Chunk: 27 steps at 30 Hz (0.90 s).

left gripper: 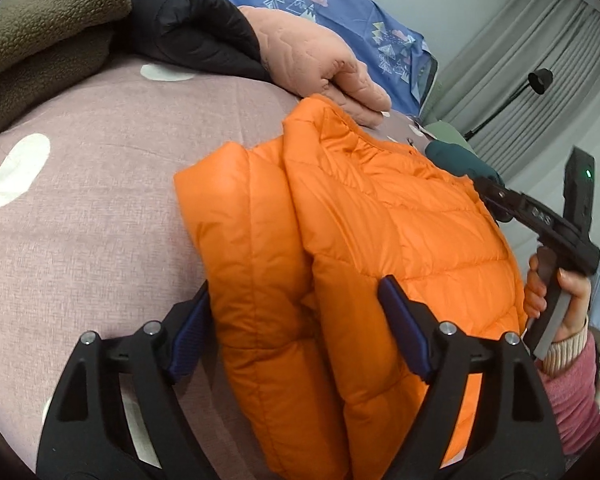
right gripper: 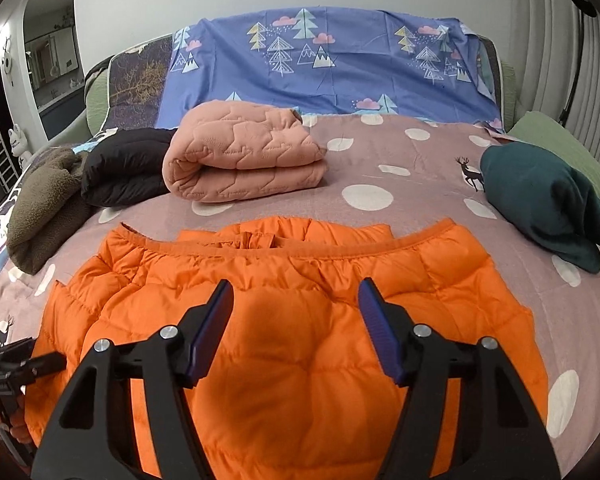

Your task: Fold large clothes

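Note:
An orange puffer jacket [left gripper: 364, 240] lies folded on the mauve polka-dot bed cover [left gripper: 100, 200]. In the right wrist view the jacket [right gripper: 300, 340] fills the foreground, its elastic hem edge toward the far side. My left gripper [left gripper: 296, 300] is open, its jaws straddling the jacket's folded side edge without pinching it. My right gripper [right gripper: 296, 292] is open and empty, held just above the jacket's middle. The right gripper [left gripper: 496, 196] also shows at the jacket's far edge in the left wrist view. The left gripper's tip [right gripper: 40, 360] shows at the jacket's left edge in the right wrist view.
A folded pink quilted garment [right gripper: 244, 160], a black puffer [right gripper: 124, 168] and an olive fleece [right gripper: 48, 204] lie along the far left of the bed. A dark teal garment [right gripper: 548, 204] lies at the right. A blue tree-print sheet [right gripper: 332, 64] covers the headboard.

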### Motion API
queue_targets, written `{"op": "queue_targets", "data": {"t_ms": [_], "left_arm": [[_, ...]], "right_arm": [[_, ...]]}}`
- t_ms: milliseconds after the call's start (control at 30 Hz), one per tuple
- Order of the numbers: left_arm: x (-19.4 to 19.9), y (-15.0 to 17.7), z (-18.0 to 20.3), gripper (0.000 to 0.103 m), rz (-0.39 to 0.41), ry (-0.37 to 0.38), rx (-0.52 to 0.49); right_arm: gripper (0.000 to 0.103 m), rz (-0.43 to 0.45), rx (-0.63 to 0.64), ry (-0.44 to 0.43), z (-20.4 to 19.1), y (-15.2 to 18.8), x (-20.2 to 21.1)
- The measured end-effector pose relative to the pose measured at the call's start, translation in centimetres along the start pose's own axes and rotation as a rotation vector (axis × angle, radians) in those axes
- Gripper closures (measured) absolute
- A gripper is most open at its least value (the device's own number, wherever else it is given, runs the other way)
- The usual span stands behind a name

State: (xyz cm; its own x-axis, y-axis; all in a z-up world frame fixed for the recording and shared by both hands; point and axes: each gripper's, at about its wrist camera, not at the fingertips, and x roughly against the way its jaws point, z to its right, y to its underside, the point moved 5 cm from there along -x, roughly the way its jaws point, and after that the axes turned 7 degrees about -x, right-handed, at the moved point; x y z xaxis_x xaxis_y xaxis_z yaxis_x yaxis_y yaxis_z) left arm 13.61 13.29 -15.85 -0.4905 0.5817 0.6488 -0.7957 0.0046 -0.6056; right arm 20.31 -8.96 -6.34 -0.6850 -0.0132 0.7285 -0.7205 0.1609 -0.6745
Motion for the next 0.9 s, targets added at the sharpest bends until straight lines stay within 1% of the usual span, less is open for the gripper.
{"op": "queue_targets", "data": {"t_ms": [167, 233, 300, 333, 367, 400, 433, 467, 500, 567, 667, 733, 800, 900], "left_arm": [[0.1, 0.0, -0.4, 0.022, -0.001, 0.019, 0.007], [0.1, 0.2, -0.4, 0.022, -0.005, 0.028, 0.001], [0.2, 0.4, -0.1, 0.024, -0.013, 0.040, -0.013], [0.2, 0.5, 0.1, 0.027, -0.014, 0.047, -0.021], [0.1, 0.6, 0.3, 0.031, -0.016, 0.064, -0.019], [0.0, 0.6, 0.5, 0.041, -0.020, 0.109, -0.009], [0.0, 0.6, 0.6, 0.048, -0.020, 0.131, -0.006], [0.0, 0.6, 0.8, 0.052, -0.019, 0.152, -0.011], [0.0, 0.5, 0.9, 0.058, -0.017, 0.170, -0.013], [0.3, 0.4, 1.1, 0.067, -0.013, 0.192, -0.013], [1.1, -0.2, 1.9, 0.074, 0.011, 0.214, -0.022], [2.0, -1.0, 2.8, 0.076, 0.035, 0.224, -0.044], [2.7, -2.1, 4.3, 0.077, 0.062, 0.229, -0.081], [3.9, -3.9, 7.6, 0.078, 0.102, 0.247, -0.157]], "right_arm": [[0.037, -0.032, -0.007, 0.001, -0.3, -0.6, -1.8], [0.037, -0.073, -0.017, 0.002, -0.4, -0.1, -3.4], [0.036, -0.145, -0.034, 0.000, -0.2, 1.4, -6.1], [0.034, -0.138, -0.033, -0.001, -0.1, 2.1, -7.1], [0.034, -0.100, -0.016, 0.002, -0.2, 2.6, -7.4], [0.034, -0.085, -0.013, 0.002, -0.2, 2.7, -7.4], [0.034, -0.073, -0.015, -0.002, -0.2, 2.9, -7.5], [0.034, -0.068, -0.018, -0.008, -0.1, 2.9, -7.5], [0.033, -0.067, -0.028, -0.025, 0.1, 3.0, -7.6], [0.033, -0.071, -0.053, -0.061, 0.6, 3.0, -7.7], [0.033, -0.069, -0.070, -0.084, 0.6, 3.1, -7.8], [0.033, -0.068, -0.079, -0.097, 0.7, 3.2, -7.8], [0.033, -0.069, -0.090, -0.113, 0.8, 3.1, -7.9], [0.032, -0.065, -0.104, -0.138, 1.1, 3.1, -7.8]]}}
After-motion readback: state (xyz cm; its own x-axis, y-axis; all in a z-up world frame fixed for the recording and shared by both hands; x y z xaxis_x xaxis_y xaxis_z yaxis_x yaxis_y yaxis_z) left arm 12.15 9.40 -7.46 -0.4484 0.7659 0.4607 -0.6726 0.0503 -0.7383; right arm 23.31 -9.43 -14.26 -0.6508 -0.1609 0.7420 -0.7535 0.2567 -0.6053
